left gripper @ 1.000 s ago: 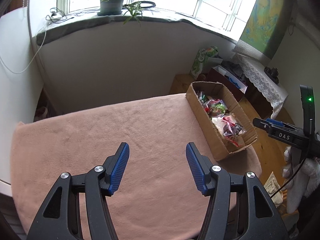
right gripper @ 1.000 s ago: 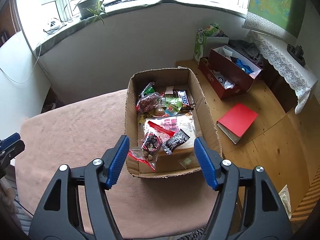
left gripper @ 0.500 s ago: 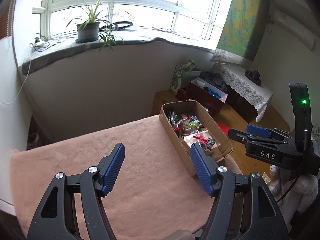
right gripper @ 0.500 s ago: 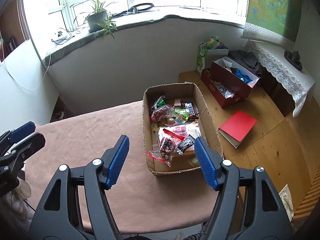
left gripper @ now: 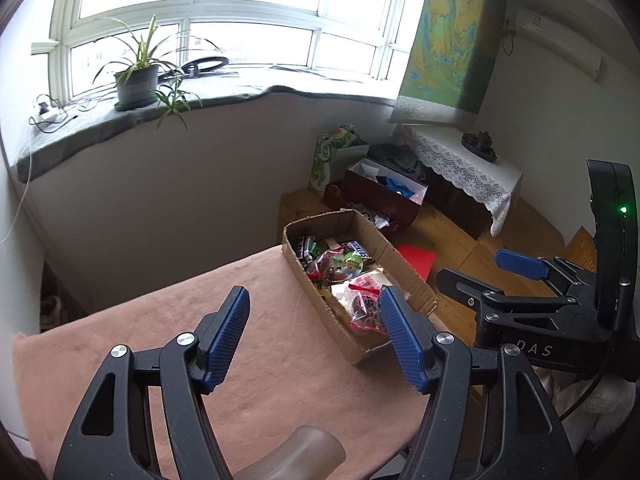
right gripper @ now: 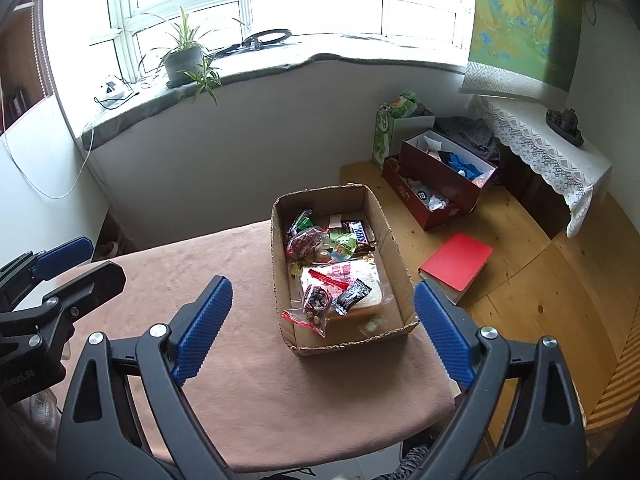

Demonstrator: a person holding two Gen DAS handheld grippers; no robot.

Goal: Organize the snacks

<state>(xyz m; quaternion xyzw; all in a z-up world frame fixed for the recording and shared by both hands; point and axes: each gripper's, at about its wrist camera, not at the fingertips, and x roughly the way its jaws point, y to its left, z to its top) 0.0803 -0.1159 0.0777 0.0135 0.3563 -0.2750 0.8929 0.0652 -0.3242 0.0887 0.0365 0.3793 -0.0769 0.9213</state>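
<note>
A cardboard box (right gripper: pixel 385 232) stands at the right end of the table under a pink cloth (right gripper: pixel 340 400). It holds mixed snacks (right gripper: pixel 332 240): a Snickers bar (right gripper: pixel 360 232), sweets in bags and a zip bag with a red strip. The left wrist view shows the same box (left gripper: pixel 405 261) and snacks (left gripper: pixel 344 264). My right gripper (right gripper: pixel 322 286) hangs above the near end of the box, its jaws opening with nothing between them. My left gripper (left gripper: pixel 313 298) hovers open and empty over the cloth, left of the box. Each gripper also appears from the side in the other view: right gripper (left gripper: pixel 470 268), left gripper (right gripper: pixel 104 260).
A red book (right gripper: pixel 456 264) lies on the wooden floor right of the table. Dark red open boxes (right gripper: pixel 440 176) and a green bag (right gripper: pixel 390 128) stand behind it. A lace-covered side table (right gripper: pixel 552 148) stands at the right, and a potted plant (right gripper: pixel 182 60) is on the window sill.
Both grippers have risen and drawn back, so the box looks smaller and more of the room shows. The right jaws have spread much wider, the left jaws a little.
</note>
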